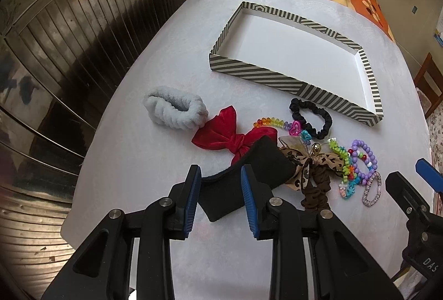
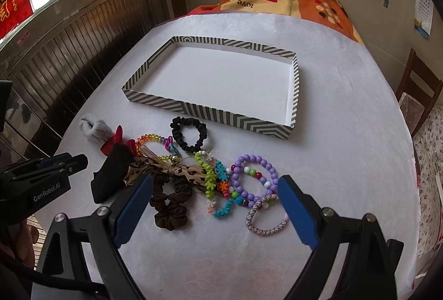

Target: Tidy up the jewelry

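Left gripper (image 1: 221,197): jaws narrowed on the black headband (image 1: 249,175), lifted off the table.
Right gripper (image 2: 214,212): jaws wide, holding nothing, above the purple bead bracelet (image 2: 253,178).
Pile: scrunchies, bows, bracelets all unsorted.
Striped tray (image 2: 193,109): empty; sorting barely begun.

the left tongs (image 1: 221,197) pinch a black band (image 1: 249,175) beside the red bow (image 1: 221,133), striped tray (image 1: 277,78) beyond.

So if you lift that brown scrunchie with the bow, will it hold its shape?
Probably not. The brown scrunchie looks like soft gathered fabric, so it should sag and weigh little. Its leopard bow touches the green beads, which might drag along.
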Tool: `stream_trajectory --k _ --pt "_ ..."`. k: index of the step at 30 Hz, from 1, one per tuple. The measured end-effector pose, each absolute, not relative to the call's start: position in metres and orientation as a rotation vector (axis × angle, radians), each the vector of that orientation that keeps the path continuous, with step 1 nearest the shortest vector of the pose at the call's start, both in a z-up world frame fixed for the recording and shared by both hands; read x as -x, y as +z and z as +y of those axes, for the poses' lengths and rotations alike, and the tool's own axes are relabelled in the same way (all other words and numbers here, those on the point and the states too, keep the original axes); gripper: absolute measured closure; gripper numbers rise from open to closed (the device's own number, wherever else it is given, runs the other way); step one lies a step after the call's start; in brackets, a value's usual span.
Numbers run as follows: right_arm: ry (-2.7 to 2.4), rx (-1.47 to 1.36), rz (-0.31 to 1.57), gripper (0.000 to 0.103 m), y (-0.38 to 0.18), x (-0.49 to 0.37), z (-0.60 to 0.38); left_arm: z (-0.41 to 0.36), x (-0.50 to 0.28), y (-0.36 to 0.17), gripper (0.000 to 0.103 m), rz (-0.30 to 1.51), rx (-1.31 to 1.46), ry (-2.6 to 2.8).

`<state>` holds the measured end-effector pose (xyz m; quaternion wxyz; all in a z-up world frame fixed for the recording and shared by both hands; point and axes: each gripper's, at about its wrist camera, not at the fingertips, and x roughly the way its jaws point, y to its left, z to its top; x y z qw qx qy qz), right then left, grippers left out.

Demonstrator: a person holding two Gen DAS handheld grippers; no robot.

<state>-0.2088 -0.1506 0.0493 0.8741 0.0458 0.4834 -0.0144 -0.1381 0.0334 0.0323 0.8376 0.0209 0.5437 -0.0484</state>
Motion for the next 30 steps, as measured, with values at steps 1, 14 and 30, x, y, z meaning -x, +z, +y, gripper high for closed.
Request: stream_trajectory --k 1,14,30 --pt "-0.031 -0.094 1.008 0.009 0.0492 0.2088 -0.1504 0.0334 0.1378 0.0322 0.092 1.151 -0.043 -0.102" --pt "-0.032 -0.091 1.012 0.009 0.0487 0.2081 -0.1463 0.0350 0.1386 0.0329 0.092 1.150 -0.044 -0.109" --pt "-0.035 -0.101 1.021 0.009 0.0477 0.2054 -0.1430 0.0408 0.1368 0.0339 0.092 1.147 -0.040 -0.113"
